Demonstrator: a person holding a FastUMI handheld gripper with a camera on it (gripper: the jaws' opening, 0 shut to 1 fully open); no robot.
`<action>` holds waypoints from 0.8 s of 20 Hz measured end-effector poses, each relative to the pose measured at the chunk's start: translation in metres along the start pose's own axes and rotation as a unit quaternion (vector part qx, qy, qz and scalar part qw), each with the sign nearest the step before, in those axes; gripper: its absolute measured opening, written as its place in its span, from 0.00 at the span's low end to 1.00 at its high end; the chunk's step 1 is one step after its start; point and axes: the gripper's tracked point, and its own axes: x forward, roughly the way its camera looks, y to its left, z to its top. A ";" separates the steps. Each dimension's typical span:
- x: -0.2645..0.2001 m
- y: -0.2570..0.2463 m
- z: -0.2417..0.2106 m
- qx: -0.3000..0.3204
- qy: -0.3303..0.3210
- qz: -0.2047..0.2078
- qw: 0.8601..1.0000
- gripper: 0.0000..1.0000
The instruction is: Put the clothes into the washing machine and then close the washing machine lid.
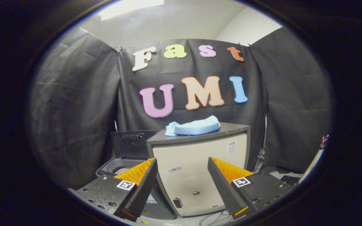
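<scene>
A folded light-blue cloth lies on the dark top of a cream cabinet, well beyond my fingers. To the left of the cabinet stands the washing machine, its dark lid raised upright and part of the drum opening showing behind my left finger. My gripper stands open, nothing between its fingers, aimed at the cabinet's front face below the cloth.
Black booth cloth hangs behind and to both sides. Cables trail on the floor at the cabinet's foot. Dark flat items lie on the floor at the right, and a pale pole leans there.
</scene>
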 end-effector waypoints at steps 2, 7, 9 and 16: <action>0.008 -0.004 0.022 -0.018 -0.016 -0.005 1.000 0.97; 0.038 -0.007 0.070 -0.037 -0.032 -0.024 0.999 0.97; 0.052 -0.005 0.086 -0.017 -0.031 -0.025 0.999 0.97; 0.112 -0.020 0.113 0.003 0.012 -0.070 0.997 0.96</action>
